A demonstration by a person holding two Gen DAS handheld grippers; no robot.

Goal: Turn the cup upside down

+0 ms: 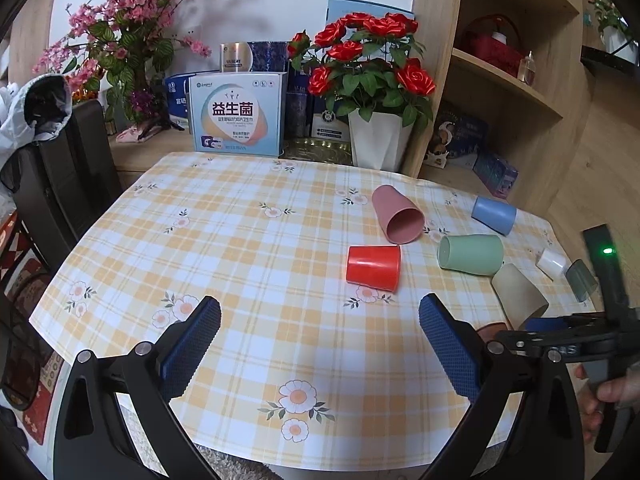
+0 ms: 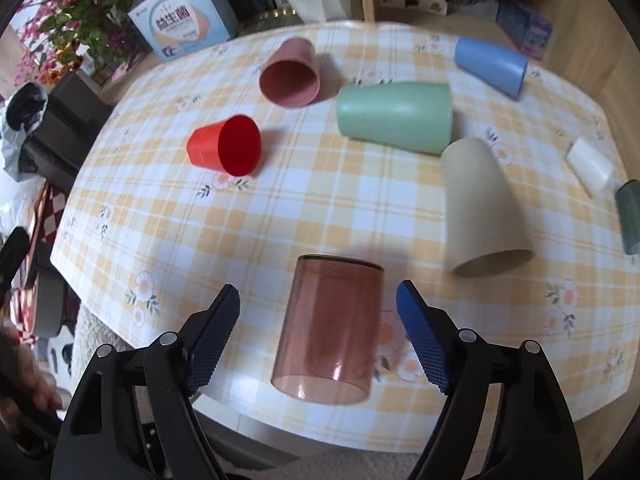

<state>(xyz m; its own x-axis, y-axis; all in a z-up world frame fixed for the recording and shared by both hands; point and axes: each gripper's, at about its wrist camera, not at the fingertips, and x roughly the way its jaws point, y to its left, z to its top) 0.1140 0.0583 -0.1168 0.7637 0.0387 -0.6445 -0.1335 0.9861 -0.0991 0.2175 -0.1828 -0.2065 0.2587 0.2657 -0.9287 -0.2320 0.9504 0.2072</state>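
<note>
Several cups lie on their sides on the checked tablecloth (image 1: 248, 264). A clear brown cup (image 2: 330, 328) lies at the near edge, its open end toward me, between the open fingers of my right gripper (image 2: 318, 304) without touching them. Beyond it lie a beige cup (image 2: 482, 208), green cup (image 2: 396, 118), red cup (image 2: 226, 146), pink cup (image 2: 292, 74) and blue cup (image 2: 492, 64). My left gripper (image 1: 320, 316) is open and empty over bare cloth, with the red cup (image 1: 374, 268) ahead to its right. The right gripper's body (image 1: 560, 340) shows at the left wrist view's right edge.
A small white cup (image 2: 592, 166) and a dark grey cup (image 2: 630, 218) lie at the table's right edge. Behind the table stand a blue-white box (image 1: 238, 114), a red rose pot (image 1: 372, 80) and wooden shelves (image 1: 516, 76). A dark chair (image 1: 68, 176) stands at the left.
</note>
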